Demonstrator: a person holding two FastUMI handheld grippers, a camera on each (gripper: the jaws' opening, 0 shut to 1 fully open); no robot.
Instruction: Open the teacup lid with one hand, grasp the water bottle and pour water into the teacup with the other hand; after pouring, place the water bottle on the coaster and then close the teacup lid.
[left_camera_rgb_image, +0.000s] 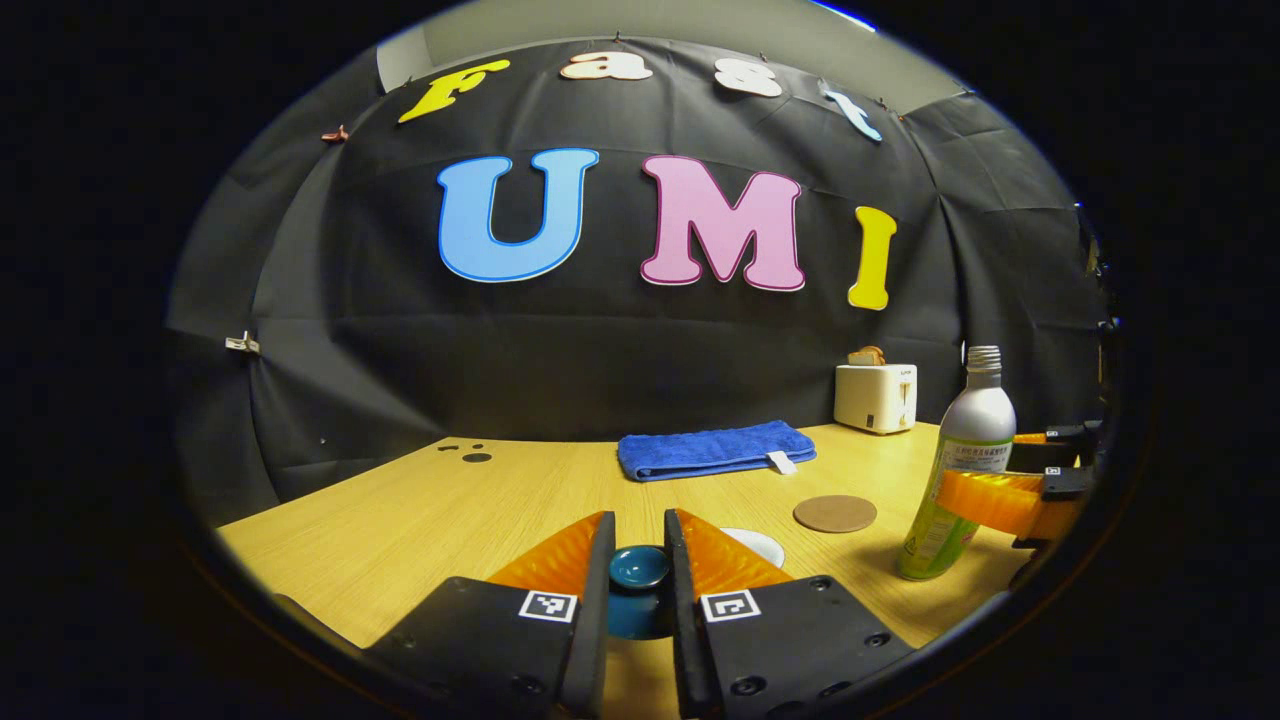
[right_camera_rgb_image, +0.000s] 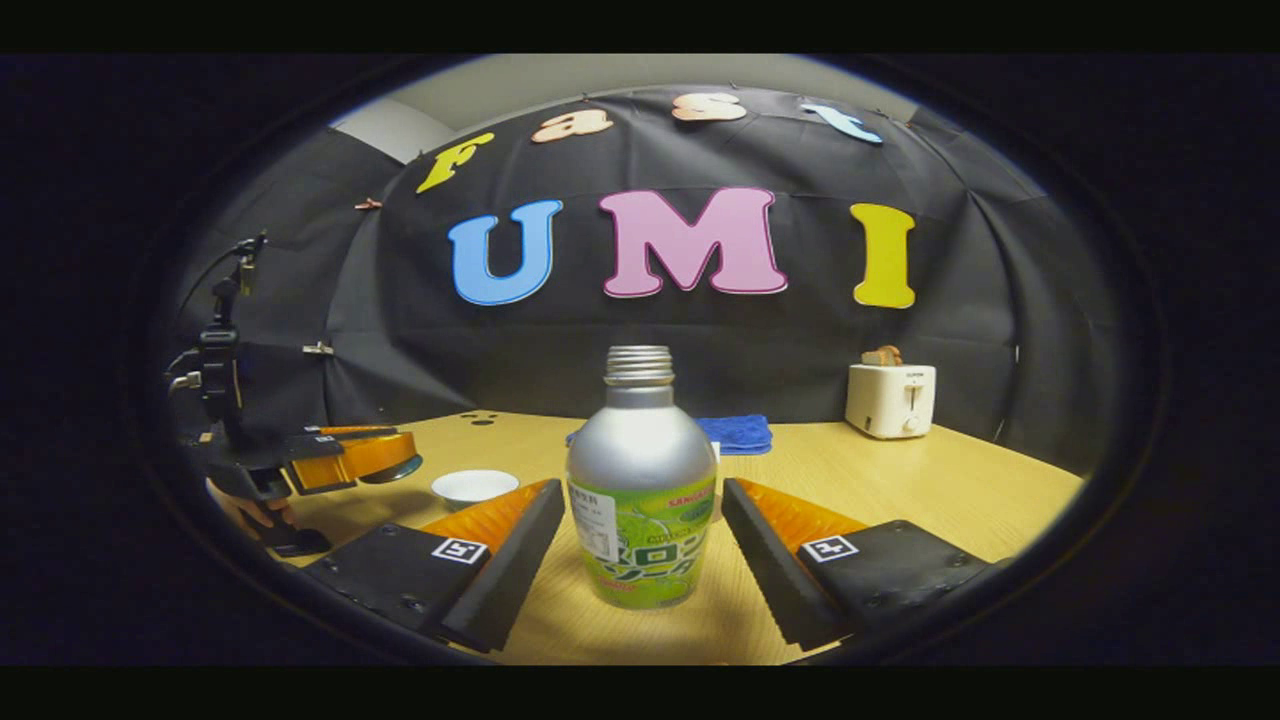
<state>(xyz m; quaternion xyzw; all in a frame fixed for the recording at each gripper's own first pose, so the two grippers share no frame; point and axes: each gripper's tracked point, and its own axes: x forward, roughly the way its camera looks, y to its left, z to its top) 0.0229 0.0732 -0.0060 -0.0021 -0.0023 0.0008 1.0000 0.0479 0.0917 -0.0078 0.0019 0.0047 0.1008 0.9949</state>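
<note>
An upright silver metal water bottle with a green label (right_camera_rgb_image: 640, 480) stands on the wooden counter (right_camera_rgb_image: 950, 490) directly between the right hand-held gripper's (right_camera_rgb_image: 640, 545) spread, untouching fingers, while the left hand-held gripper (left_camera_rgb_image: 640, 560) clamps the dark blue teacup lid (left_camera_rgb_image: 640, 570) near the white teacup (right_camera_rgb_image: 474, 486).

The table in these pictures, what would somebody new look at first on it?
Probably the silver bottle, standing upright and capless between the open fingers of the right gripper. Next, the dark blue teacup lid, pinched by its knob in the left gripper, with the white teacup uncovered just beyond it. The round brown coaster lies bare nearby.
</note>
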